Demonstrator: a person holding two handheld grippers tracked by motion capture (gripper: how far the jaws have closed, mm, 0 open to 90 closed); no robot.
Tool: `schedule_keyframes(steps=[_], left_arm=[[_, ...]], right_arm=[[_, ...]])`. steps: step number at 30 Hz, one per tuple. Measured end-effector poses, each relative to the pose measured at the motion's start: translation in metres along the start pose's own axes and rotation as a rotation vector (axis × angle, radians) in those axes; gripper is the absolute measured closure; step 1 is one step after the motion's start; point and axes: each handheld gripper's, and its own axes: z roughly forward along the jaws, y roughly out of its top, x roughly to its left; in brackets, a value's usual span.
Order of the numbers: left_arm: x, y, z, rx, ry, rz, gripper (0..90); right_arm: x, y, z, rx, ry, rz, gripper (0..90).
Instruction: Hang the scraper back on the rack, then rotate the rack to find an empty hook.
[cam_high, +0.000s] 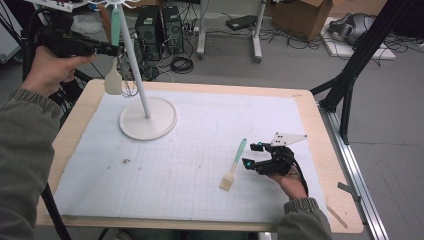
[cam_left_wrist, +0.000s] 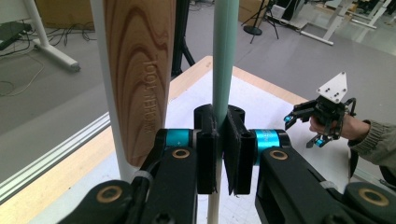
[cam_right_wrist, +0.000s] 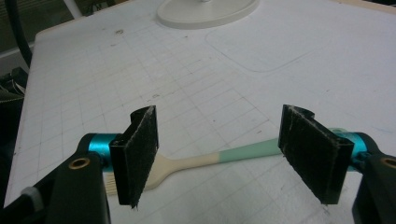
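My left gripper (cam_high: 112, 48) is clamping the mint handle of a spatula (cam_high: 114, 75) hanging at the white utensil stand (cam_high: 148, 118), beside a wooden utensil (cam_left_wrist: 140, 70). My right gripper (cam_high: 253, 154) is hovering with jaws wide over the pastry brush (cam_high: 233, 167), which is lying flat on the gridded mat (cam_high: 175, 165) near the table's front right. I am judging the brush light and stiff with soft bristles, its handle smooth and possibly slippery; best taken mid-handle, across the teal section.

High view overhead, facing forward-down on table (cam_high: 200, 165) — gripper views close, low; all share white mat (cam_right_wrist: 233, 84).
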Motion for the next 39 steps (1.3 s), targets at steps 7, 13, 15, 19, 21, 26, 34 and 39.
schedule_keyframes(steps=[7,13,15,19,21,26,34,39], left_arm=[[-0.006,0.000,-0.007,0.028,0.043,0.007,73.0],[-0.010,0.001,-0.016,0.021,0.069,0.003,71.4],[-0.012,0.001,-0.016,0.031,0.065,0.012,72.7],[-0.019,0.002,-0.017,0.038,0.061,0.025,77.5],[-0.023,0.002,-0.017,0.038,0.058,0.031,78.0],[-0.036,0.002,-0.021,0.034,0.057,0.054,83.9],[-0.048,0.003,-0.024,0.048,0.054,0.070,88.7],[-0.051,0.005,-0.023,0.043,0.055,0.076,89.6]], right_arm=[[0.000,0.000,0.001,0.001,-0.002,-0.005,28.1],[-0.001,-0.001,0.001,0.004,0.002,0.000,28.0],[-0.002,-0.002,0.000,0.000,0.001,0.007,28.0],[-0.002,-0.002,-0.002,-0.005,-0.005,0.007,28.0],[-0.001,-0.001,-0.002,-0.005,-0.013,-0.001,28.0],[0.002,0.000,-0.004,-0.014,-0.017,-0.010,28.0],[0.005,0.000,-0.003,-0.010,-0.014,-0.014,28.0],[0.006,0.000,-0.004,-0.010,-0.015,-0.019,28.0]])
